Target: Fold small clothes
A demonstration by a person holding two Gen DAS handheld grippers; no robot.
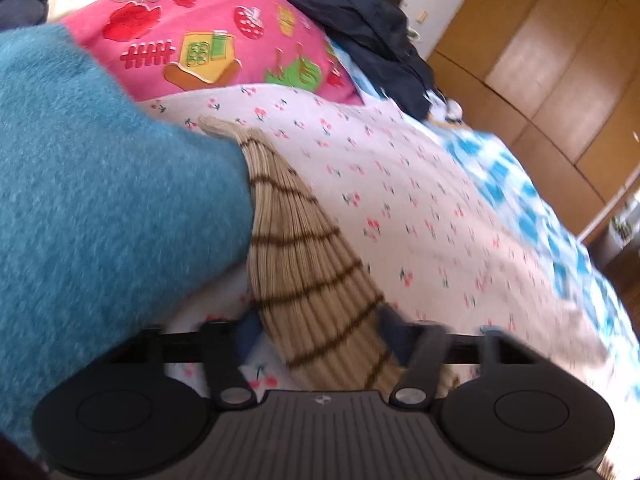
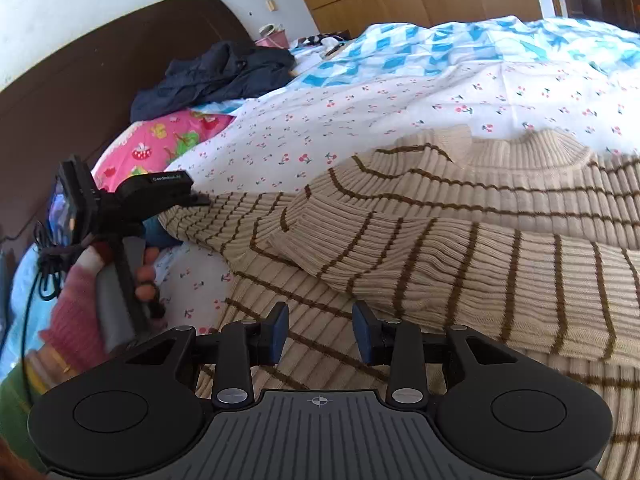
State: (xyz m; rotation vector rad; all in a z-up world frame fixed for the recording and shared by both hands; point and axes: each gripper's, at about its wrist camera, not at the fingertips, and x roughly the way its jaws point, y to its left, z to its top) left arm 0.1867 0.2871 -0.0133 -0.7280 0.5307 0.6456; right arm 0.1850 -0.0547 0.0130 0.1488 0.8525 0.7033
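Note:
A beige ribbed sweater with thin brown stripes (image 2: 460, 208) lies spread on the bed, one sleeve folded across its body. Its other sleeve (image 1: 296, 248) runs up between the fingers of my left gripper (image 1: 320, 332), which is shut on it. In the right wrist view that left gripper (image 2: 196, 200) sits at the sleeve's far left end, held by a hand in a pink fingerless glove (image 2: 80, 300). My right gripper (image 2: 322, 334) hovers low over the sweater's lower body. Its blue pads stand apart, and only flat fabric shows below the gap.
A fuzzy teal cloth (image 1: 100, 200) fills the left of the left wrist view. A pink fruit-print pillow (image 2: 160, 148) and a dark navy garment (image 2: 216, 72) lie by the brown headboard (image 2: 100, 80). The cherry-print sheet (image 2: 360, 112) and a blue-and-white quilt (image 2: 440, 44) cover the bed.

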